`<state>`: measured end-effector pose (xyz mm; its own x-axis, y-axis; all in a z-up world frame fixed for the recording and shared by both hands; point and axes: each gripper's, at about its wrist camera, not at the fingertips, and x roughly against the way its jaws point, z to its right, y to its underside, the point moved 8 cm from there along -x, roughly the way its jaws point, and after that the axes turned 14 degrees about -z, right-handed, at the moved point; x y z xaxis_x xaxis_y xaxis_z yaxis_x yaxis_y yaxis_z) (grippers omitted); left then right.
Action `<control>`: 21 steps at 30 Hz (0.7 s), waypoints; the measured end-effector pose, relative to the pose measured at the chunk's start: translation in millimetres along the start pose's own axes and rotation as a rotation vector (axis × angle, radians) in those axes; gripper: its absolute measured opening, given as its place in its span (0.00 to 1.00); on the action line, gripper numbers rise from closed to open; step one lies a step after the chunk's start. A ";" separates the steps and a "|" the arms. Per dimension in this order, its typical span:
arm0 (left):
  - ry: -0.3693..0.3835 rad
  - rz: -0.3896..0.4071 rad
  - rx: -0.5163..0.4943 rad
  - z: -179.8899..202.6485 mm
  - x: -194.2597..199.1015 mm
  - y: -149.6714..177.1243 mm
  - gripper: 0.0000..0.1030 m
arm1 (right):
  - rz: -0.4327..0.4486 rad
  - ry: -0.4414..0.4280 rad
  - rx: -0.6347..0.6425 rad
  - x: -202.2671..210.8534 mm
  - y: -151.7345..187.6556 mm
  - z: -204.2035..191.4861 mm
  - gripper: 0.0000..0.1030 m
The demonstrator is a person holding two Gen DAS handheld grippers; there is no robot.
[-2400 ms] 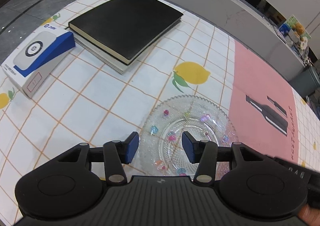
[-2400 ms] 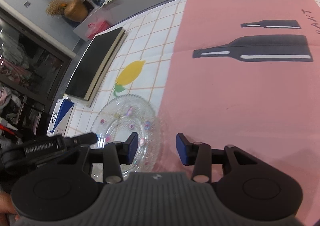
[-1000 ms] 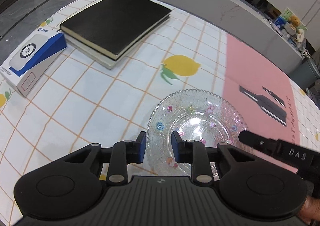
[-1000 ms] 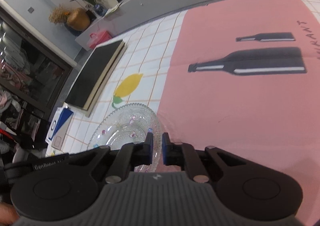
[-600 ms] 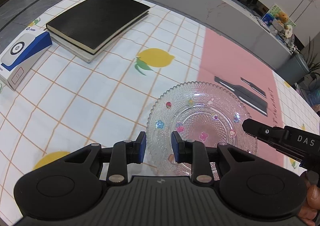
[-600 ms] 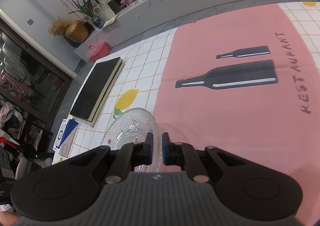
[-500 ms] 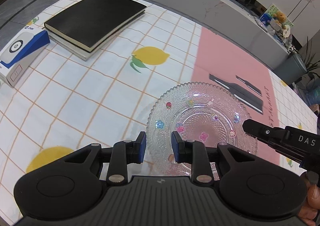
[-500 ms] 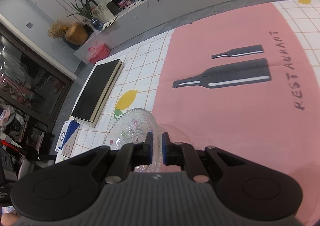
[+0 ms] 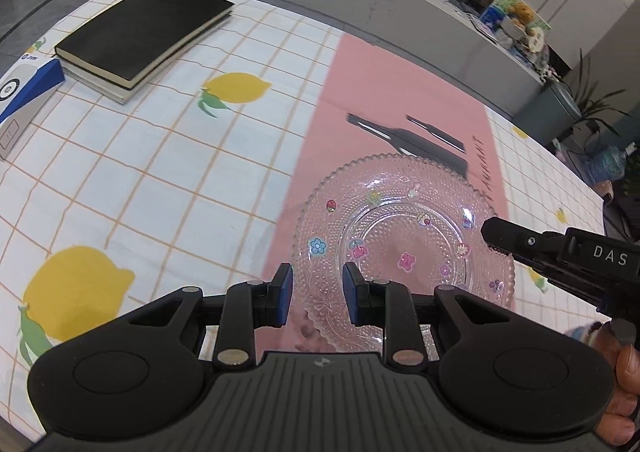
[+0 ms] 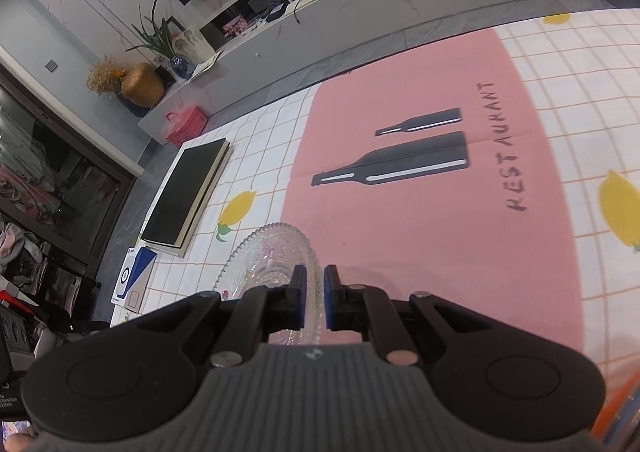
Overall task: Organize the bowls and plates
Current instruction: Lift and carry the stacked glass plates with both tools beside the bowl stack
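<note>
Above the pink mat (image 9: 404, 92) on the tabletop (image 9: 160, 180), a clear glass plate (image 9: 400, 236) with small coloured motifs is held off the surface. Right gripper (image 10: 315, 298) fingers are clenched on its rim at one edge. Left gripper (image 9: 317, 294) fingers straddle the near rim, partly spread; whether they grip cannot be told. A black book (image 9: 140, 32) lies well apart.

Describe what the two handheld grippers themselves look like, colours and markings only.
Both the left gripper and right gripper are matte black plastic with blue finger pads, silver pivot screws, two round discs and a ribbed grey centre panel. The right one's side carries white letters "DAS". A bare hand holds it.
</note>
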<state>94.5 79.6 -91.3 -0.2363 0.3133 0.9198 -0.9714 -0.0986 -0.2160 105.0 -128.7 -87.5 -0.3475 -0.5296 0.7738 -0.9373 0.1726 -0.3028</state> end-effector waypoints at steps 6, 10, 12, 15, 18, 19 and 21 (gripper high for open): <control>0.000 0.002 -0.026 13.5 5.8 12.8 0.29 | 0.009 0.005 -0.011 15.5 14.8 7.7 0.07; -0.005 0.003 -0.038 19.9 8.1 21.3 0.29 | 0.015 0.013 -0.014 22.5 23.4 11.8 0.07; -0.005 0.001 -0.043 23.0 8.6 25.9 0.29 | 0.019 0.017 -0.017 25.7 27.4 14.0 0.07; -0.007 -0.002 -0.052 27.5 8.5 33.8 0.29 | 0.026 0.024 -0.021 30.1 32.5 16.7 0.07; -0.008 -0.007 -0.061 31.7 7.7 42.0 0.29 | 0.029 0.029 -0.027 34.8 38.0 20.5 0.07; -0.007 -0.009 -0.063 33.0 7.6 44.8 0.29 | 0.030 0.032 -0.027 36.2 40.0 21.3 0.07; -0.006 -0.012 -0.067 34.8 7.0 50.2 0.29 | 0.031 0.037 -0.025 38.8 44.7 22.8 0.07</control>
<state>44.9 44.0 -84.4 -0.2248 0.3087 0.9242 -0.9735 -0.0311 -0.2264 50.3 -160.5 -83.7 -0.3768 -0.4924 0.7846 -0.9263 0.2095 -0.3133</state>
